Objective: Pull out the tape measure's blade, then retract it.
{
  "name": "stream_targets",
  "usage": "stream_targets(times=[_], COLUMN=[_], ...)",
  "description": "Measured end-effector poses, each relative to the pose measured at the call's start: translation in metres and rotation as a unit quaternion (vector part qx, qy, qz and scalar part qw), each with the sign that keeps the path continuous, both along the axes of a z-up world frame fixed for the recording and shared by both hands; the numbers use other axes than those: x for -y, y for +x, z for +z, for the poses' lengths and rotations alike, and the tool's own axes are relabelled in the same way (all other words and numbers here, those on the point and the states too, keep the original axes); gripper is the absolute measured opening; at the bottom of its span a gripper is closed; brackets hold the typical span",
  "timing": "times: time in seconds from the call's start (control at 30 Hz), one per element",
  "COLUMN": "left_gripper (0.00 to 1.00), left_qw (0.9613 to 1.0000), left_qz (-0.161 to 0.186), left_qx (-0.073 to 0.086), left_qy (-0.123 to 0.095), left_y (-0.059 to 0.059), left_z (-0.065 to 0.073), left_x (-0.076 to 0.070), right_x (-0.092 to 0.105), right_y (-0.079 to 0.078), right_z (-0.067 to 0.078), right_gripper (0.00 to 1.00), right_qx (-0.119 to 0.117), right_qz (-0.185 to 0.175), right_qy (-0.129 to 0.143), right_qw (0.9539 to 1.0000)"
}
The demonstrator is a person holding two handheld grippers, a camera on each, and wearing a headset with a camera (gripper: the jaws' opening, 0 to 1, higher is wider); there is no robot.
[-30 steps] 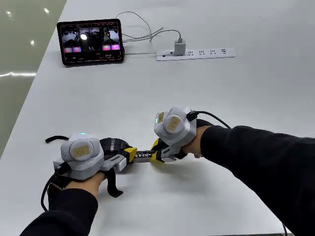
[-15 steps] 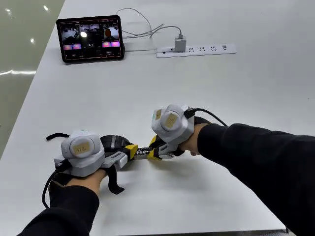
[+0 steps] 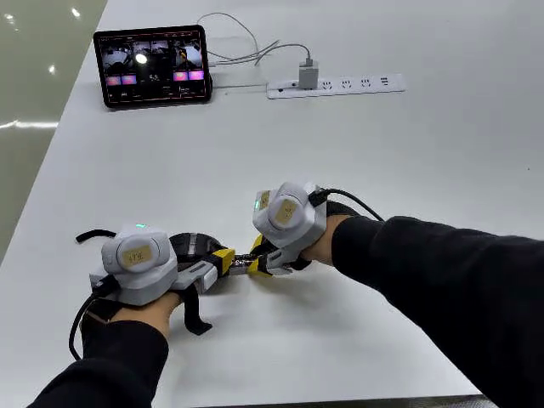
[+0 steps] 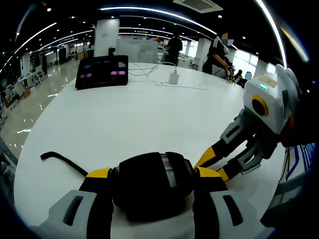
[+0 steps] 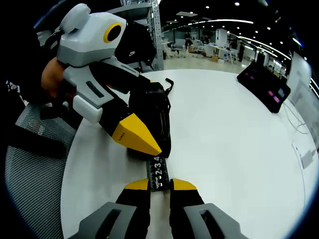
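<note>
Black and rounded, the tape measure (image 3: 192,247) sits on the white bench (image 3: 408,170) near its front edge, towards the left. At the far left a thin black strap (image 3: 92,235) lies curled on the bench just beside the case.

The left tongs (image 4: 154,174) pinch the case from both sides, with their yellow tips pressed against its flanks. The hand holding them comes in from the lower left in a dark sleeve (image 3: 110,365).

A short stretch of blade (image 5: 157,172) sticks out of the case to the right. It is dark with pale numerals and lies low over the bench.

The right tongs (image 5: 160,185) are pressed together on the blade's free end. Their yellow tips are close to those of the left tongs, with only that bit of blade between the two pairs.

At the back of the bench, a tablet (image 3: 153,65) with a lit screen stands at the left. White cables (image 3: 246,51) run from beside it to a charger (image 3: 308,75). The charger is plugged into the left end of a white power strip (image 3: 357,84), which lies further right.
</note>
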State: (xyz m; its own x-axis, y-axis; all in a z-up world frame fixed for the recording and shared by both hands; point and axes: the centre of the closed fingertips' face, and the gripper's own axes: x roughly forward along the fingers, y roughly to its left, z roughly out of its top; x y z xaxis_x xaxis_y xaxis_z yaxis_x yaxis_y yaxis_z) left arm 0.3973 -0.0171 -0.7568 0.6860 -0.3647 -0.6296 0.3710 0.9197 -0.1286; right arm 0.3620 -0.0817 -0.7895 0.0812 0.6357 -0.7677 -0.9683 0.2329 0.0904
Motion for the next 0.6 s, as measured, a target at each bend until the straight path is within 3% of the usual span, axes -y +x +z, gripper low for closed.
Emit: stream_targets(times=[0.4,0.6], left_gripper=[0.60,0.60], left_qw=[1.0000,1.0000], left_qz=[0.000,-0.001], left_qx=[-0.001,-0.001], left_qy=[0.000,0.000], left_y=[-0.0002,-0.0002], left_z=[0.0001,0.0001], left_x=[0.0008,0.0010], right_x=[-0.0046,-0.0060], right_y=[-0.0004,-0.0009], right_z=[-0.0013,-0.0006], right_gripper=[0.10,0.10], right_qx=[-0.009,-0.003], right_qz=[-0.005,0.005], right_qy=[0.008,0.013], right_qw=[0.9999,0.9999])
